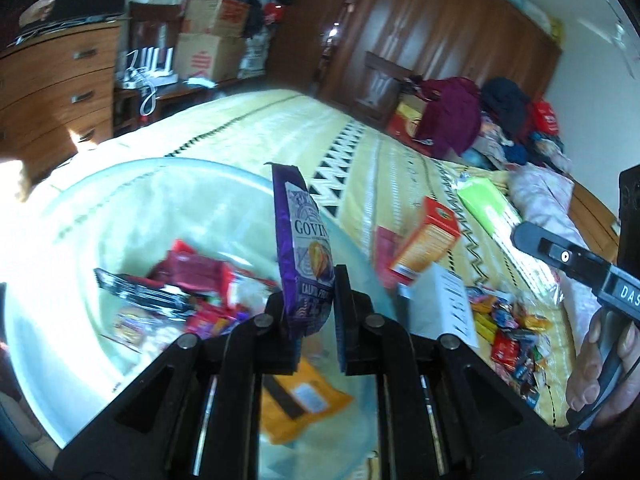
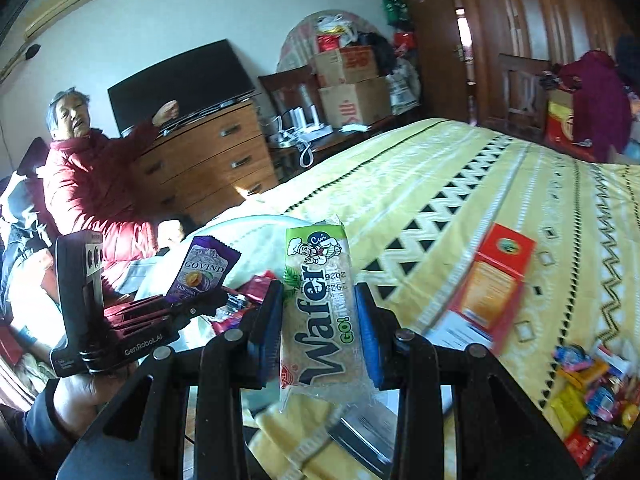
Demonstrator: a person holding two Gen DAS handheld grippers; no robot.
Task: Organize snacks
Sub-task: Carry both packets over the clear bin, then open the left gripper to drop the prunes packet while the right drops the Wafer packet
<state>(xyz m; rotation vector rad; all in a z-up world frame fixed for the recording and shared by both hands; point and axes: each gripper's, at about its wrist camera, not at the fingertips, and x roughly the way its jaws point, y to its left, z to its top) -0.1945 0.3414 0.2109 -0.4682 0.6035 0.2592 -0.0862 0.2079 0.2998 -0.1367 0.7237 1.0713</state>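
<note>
Your left hand-held gripper is pinching the purple pouch by its lower end above the bowl; your right hand-held gripper is clamping the wafer pack mid-length over the bed; both are looking light and crinkly, the wafers likely crushable, so be squeezing gently.

Home bedroom: bed, dresser, wardrobe

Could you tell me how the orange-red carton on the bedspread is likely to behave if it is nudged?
The orange-red carton looks like stiff cardboard, so it should probably keep its shape. It seems to stand tilted on the soft bedspread, so a nudge would likely tip it. It probably won't roll.
</note>
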